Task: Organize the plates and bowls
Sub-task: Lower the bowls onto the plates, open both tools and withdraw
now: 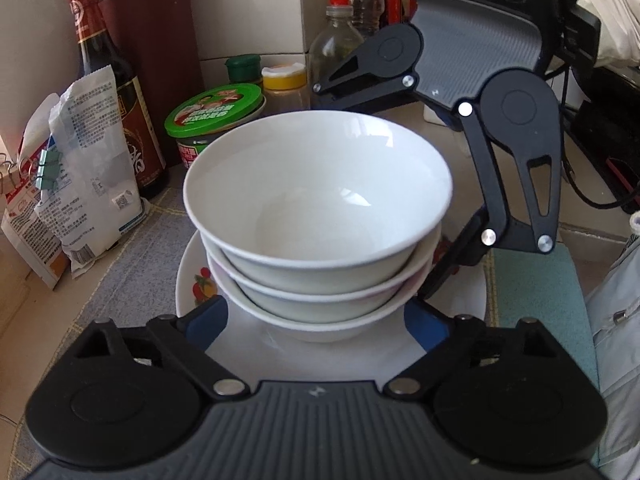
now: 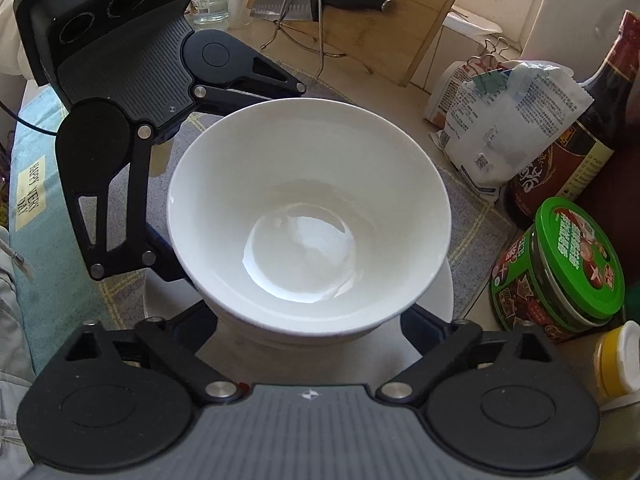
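Fingers of the left gripper stood wide apart, one blue-padded tip on each side of the foot of the bowl stack; whether the pads actually touched the lowest bowl could not be told. The right gripper was spread the same way, straddling the stack from the opposite side, its tips low beside the bottom bowl and hidden under the rim of the top bowl. Neither held anything. Both sat about equally near, facing each other across the stack, which lay straight ahead of each pair of fingers. Three white bowls were nested upright on a fruit-printed plate, and the plate rested on a grey mat on the surface. Toward the surface's back edge, well apart from the plate, stood a green-lidded jar, a dark sauce bottle and clipped packets.
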{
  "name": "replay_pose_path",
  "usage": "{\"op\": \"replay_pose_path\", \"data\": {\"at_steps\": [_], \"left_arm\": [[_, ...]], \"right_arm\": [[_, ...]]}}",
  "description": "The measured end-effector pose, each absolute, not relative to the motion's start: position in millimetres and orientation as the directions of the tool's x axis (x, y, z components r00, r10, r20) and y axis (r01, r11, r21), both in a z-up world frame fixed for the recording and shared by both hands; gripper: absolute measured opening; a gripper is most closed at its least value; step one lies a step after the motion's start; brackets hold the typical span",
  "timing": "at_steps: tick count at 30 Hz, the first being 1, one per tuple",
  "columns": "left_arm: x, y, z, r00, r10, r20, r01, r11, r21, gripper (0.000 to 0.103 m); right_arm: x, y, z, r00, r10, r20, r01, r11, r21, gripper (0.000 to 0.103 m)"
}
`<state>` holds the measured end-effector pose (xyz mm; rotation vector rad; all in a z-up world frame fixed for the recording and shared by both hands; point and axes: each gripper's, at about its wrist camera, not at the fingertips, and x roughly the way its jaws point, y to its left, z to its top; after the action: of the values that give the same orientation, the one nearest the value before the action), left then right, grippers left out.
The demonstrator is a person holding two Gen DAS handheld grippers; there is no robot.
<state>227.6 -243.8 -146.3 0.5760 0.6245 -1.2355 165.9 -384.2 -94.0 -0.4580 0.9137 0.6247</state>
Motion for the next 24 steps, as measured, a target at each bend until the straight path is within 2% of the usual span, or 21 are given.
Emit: {"op": "replay_pose_path", "data": {"at_steps": [7, 11, 15, 20, 24], "left_arm": [[206.4, -223.2, -137.2, 0.309, -0.665, -0.680, 0.933, 0.352, 0.079, 0.099], [183.1, -203.4, -120.5, 0.424, -0.664, -0.616, 0.886, 0.447, 0.127, 0.102], [159.6, -185.1, -109.6, 0.525, -0.666, -0.531, 0.829, 0.543, 0.139, 0.102], [142.6, -157.5, -104.9, 0.598, -0.638, -0.485, 0.765, 0.636, 0.106, 0.102], [133.5, -127.6, -94.9, 0.598, -0.670, -0.441, 0.741, 0.671, -0.015, 0.102]], "right_arm": [[154.2, -386.7, -90.0, 0.469, 0.297, -0.832, -0.660, 0.743, -0.107, 0.103], [145.3, -386.9, -82.1, 0.498, 0.278, -0.821, -0.625, 0.772, -0.118, 0.103], [135.4, -377.9, -72.9, 0.535, 0.209, -0.819, -0.506, 0.855, -0.113, 0.103], [110.3, -339.7, -64.4, 0.571, 0.052, -0.820, -0.315, 0.936, -0.159, 0.103], [90.9, -312.3, -59.9, 0.573, -0.094, -0.814, -0.053, 0.987, -0.151, 0.103]]}}
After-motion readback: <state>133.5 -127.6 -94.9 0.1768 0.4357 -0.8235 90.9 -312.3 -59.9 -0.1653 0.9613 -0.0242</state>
